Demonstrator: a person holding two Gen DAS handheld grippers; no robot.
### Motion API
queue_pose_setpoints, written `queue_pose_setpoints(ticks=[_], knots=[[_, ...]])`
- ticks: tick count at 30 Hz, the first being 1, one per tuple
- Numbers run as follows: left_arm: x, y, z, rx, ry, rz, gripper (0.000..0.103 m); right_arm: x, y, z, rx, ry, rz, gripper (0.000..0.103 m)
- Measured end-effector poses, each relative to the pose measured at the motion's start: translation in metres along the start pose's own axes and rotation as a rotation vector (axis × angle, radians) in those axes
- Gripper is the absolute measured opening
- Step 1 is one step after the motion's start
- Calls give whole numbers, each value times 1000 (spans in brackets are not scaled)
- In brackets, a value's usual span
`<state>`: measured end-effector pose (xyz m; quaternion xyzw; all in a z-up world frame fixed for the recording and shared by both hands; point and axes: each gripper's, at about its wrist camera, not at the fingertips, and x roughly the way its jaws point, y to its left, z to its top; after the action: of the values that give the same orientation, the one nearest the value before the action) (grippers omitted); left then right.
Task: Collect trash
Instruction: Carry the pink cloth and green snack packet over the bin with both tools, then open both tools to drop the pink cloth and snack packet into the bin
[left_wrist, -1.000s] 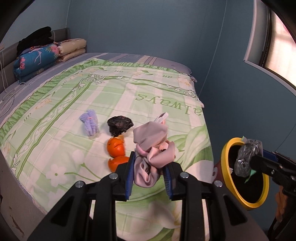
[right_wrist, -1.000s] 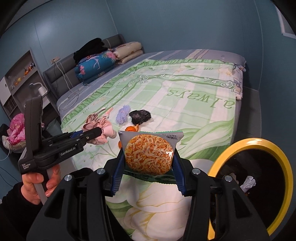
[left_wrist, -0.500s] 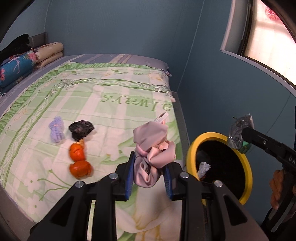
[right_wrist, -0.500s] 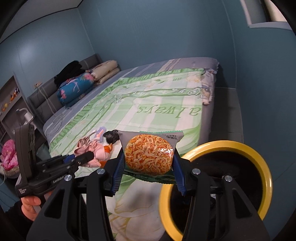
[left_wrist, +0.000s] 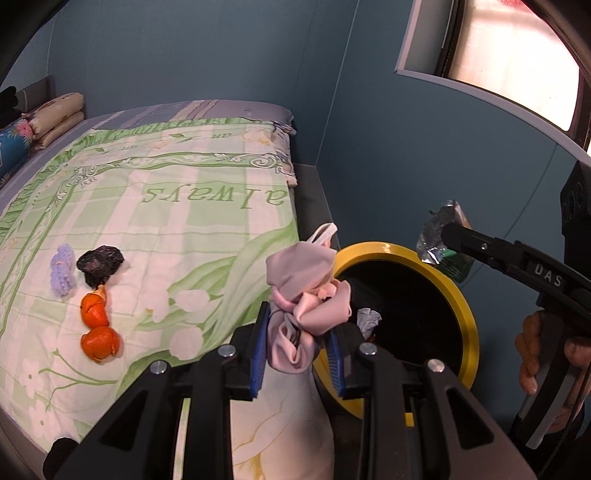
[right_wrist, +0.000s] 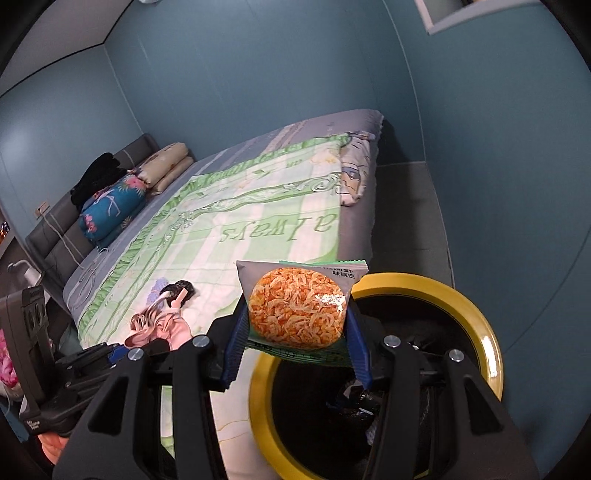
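Note:
My left gripper (left_wrist: 297, 345) is shut on a crumpled pink cloth (left_wrist: 308, 295) and holds it over the bed's edge, beside the yellow-rimmed bin (left_wrist: 460, 299). My right gripper (right_wrist: 295, 338) is shut on a snack packet (right_wrist: 297, 306) with an orange food picture, held above the near rim of the bin (right_wrist: 461, 299). From the left wrist view the packet (left_wrist: 437, 236) hangs over the bin's far rim. Orange peels (left_wrist: 98, 326), a black crumpled wad (left_wrist: 99, 262) and a lilac knitted piece (left_wrist: 62, 271) lie on the bed.
The bin stands on the floor against the bed (left_wrist: 192, 206) with the green "always" cover. Crumpled paper (left_wrist: 368, 319) lies inside the bin. Pillows (right_wrist: 168, 166) and a folded blue blanket (right_wrist: 110, 210) sit at the headboard. Blue walls close in on the right.
Both grippers have swung right, away from the bed, toward the bin. The packet now sits over the bin's opening; the pink cloth is beside its rim. Both grips stay the same.

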<state>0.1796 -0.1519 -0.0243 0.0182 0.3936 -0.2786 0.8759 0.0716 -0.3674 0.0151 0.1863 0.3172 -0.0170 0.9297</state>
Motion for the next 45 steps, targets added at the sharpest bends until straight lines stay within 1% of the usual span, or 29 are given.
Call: queue_pose_setpoints(ticks=[8, 17, 23, 26, 31, 36, 39, 41, 43, 45], knots=[[24, -23, -6, 13, 42, -40, 26, 16, -24, -4, 50, 17, -8, 46], [47, -38, -16, 36, 93, -59, 27, 30, -43, -6, 97, 38, -22, 47], [53, -50, -21, 63, 111, -71, 27, 43, -53, -5, 125, 56, -31, 48], [55, -52, -24, 64, 119, -77, 29, 46, -57, -7, 131, 59, -31, 49], [53, -55, -25, 77, 110, -83, 31, 47, -59, -7, 137, 53, -32, 52], [51, -58, -25, 84, 102, -85, 40, 46, -63, -8, 156, 43, -34, 56], [50, -56, -25, 76, 94, -80, 49, 45, -66, -9, 166, 38, -37, 60], [47, -54, -24, 68, 83, -75, 60, 44, -67, -8, 173, 34, -35, 63], [43, -52, -23, 63, 66, -77, 64, 44, -68, -7, 179, 32, -31, 66], [39, -50, -21, 59, 54, -80, 68, 43, -68, -7, 181, 27, -29, 66]])
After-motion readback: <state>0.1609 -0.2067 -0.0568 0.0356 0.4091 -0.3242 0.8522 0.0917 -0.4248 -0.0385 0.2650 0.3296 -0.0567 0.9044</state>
